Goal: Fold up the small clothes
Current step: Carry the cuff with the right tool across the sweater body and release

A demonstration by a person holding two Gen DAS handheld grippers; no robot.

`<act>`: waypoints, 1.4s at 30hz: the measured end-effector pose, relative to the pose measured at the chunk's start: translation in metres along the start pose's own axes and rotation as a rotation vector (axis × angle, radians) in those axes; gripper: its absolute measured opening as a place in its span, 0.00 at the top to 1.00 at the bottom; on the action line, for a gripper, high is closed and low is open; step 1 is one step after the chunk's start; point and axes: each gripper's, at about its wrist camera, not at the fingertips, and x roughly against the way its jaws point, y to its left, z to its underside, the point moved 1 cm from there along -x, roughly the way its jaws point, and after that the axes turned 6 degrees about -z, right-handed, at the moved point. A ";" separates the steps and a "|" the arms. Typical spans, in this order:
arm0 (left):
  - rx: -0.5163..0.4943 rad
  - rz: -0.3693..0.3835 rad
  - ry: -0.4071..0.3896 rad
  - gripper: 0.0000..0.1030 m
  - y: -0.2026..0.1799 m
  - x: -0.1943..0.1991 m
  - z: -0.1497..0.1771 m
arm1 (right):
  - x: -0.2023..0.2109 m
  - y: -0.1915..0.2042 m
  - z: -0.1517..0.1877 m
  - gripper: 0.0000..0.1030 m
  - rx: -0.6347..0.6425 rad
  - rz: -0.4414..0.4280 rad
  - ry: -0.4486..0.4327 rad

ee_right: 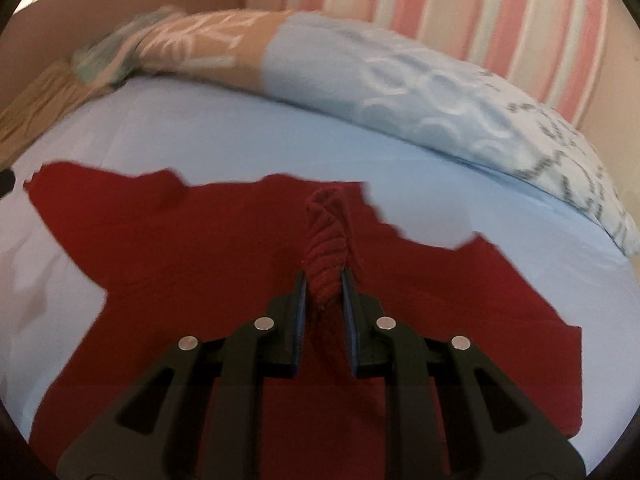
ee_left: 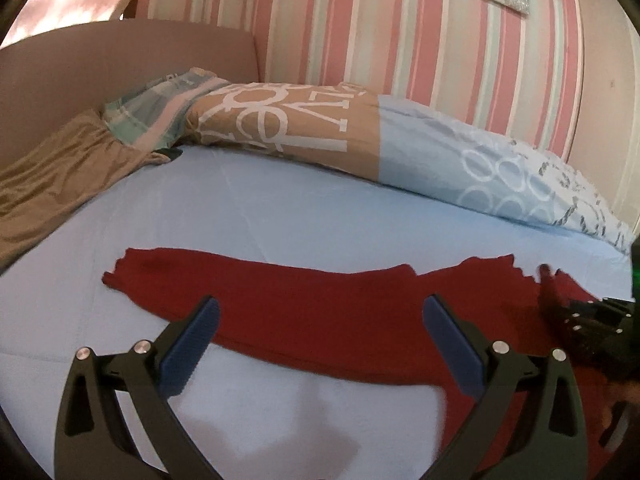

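So the red garment [ee_left: 320,320] is spread mostly flat on the light blue sheet [ee_left: 240,216], near the front edge of the bed, with the pillows [ee_left: 360,140] well behind it against the striped wall [ee_left: 400,40].

The left gripper [ee_left: 320,344] hangs low over the near edge of the cloth, pointing toward the pillows, jaws spread wide with nothing between them. One blue pad [ee_left: 192,344] sits over the sheet's edge of the cloth, the other over the red fabric.

The right gripper [ee_right: 324,300] is angled down over the middle of the garment [ee_right: 200,280], jaws narrow and pinching a bunched, twisted fold of the red cloth [ee_right: 326,240] that stands up between the fingers.

A brown cloth [ee_left: 60,180] lies off to the left by the headboard.
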 end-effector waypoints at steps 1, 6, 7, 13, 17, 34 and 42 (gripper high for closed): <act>-0.004 -0.004 -0.003 0.01 0.000 0.000 0.000 | -0.005 0.008 -0.001 0.83 0.011 -0.009 0.005; -0.006 0.017 0.013 0.01 -0.003 -0.003 0.003 | -0.016 0.035 0.000 0.74 0.034 -0.027 0.020; -0.010 0.016 0.014 0.01 -0.003 -0.004 0.003 | -0.015 0.038 0.000 0.63 0.018 -0.042 0.020; -0.008 -0.005 0.022 0.01 0.000 -0.008 0.003 | 0.016 0.033 0.008 0.51 -0.082 0.019 -0.111; -0.022 -0.022 0.028 0.01 -0.003 -0.012 0.005 | -0.002 0.018 0.001 0.51 -0.173 0.085 -0.073; -0.028 -0.031 0.032 0.01 -0.003 -0.020 0.006 | -0.027 0.011 0.012 0.43 -0.120 0.144 0.042; -0.035 -0.025 0.042 0.01 -0.004 -0.026 0.009 | 0.075 0.011 0.033 0.14 -0.208 0.102 -0.150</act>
